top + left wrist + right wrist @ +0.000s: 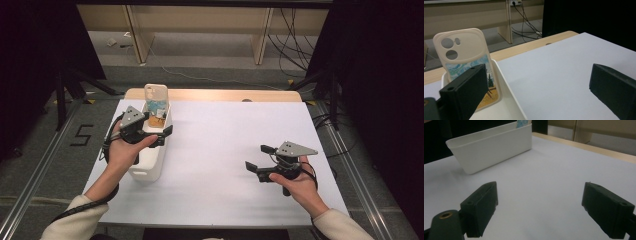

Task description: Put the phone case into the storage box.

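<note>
Left gripper [156, 131] hovers wide open over the white plastic bin [150, 160] near the counter's [225, 165] left edge, level and empty. Inside the bin's far end, a cream phone case [156, 102] with painted art stands upright. Right gripper [260, 159] rests near the right edge, also wide open and empty.

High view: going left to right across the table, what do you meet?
Left gripper over the white bin with the phone case standing in it, then bare white table, then the right gripper.
</note>
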A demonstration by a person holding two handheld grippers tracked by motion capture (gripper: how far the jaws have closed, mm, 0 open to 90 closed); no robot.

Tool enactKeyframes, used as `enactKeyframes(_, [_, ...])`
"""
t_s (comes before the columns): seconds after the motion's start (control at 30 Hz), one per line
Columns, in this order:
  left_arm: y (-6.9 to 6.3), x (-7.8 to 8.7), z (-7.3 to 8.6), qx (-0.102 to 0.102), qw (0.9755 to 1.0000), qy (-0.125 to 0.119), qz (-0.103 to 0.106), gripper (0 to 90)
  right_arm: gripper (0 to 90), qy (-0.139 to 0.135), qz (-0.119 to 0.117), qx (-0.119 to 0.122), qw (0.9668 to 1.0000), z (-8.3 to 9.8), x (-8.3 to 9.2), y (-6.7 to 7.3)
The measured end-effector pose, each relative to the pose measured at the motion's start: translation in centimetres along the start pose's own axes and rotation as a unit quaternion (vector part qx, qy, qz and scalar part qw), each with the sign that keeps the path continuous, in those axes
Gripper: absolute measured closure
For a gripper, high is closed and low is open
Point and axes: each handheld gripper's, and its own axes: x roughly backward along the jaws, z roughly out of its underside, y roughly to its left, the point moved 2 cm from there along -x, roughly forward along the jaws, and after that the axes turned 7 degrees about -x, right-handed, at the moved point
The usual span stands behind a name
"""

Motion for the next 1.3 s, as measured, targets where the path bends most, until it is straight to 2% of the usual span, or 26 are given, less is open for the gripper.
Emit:
enactKeyframes(0.53, [-1.4, 1.2, 0.9, -0.007, 0.9996, -0.010, 0.027, 1.6, 14.4, 0.001, 0.001, 0.002, 1.0000, -0.1, 0.1, 0.0])
enactKeyframes(0.9, [-2.3, 2.1, 1.4, -0.025, 0.9988, -0.013, 0.041, 1.6, 14.5, 0.000, 0.000, 0.003, 1.0000, -0.1, 0.1, 0.0])
enactKeyframes(1.3, [-2.9, 2.6, 2.2, -0.027, 0.9978, -0.015, 0.059, 1.5, 14.5, 0.000, 0.000, 0.003, 1.0000, -0.1, 0.1, 0.0])
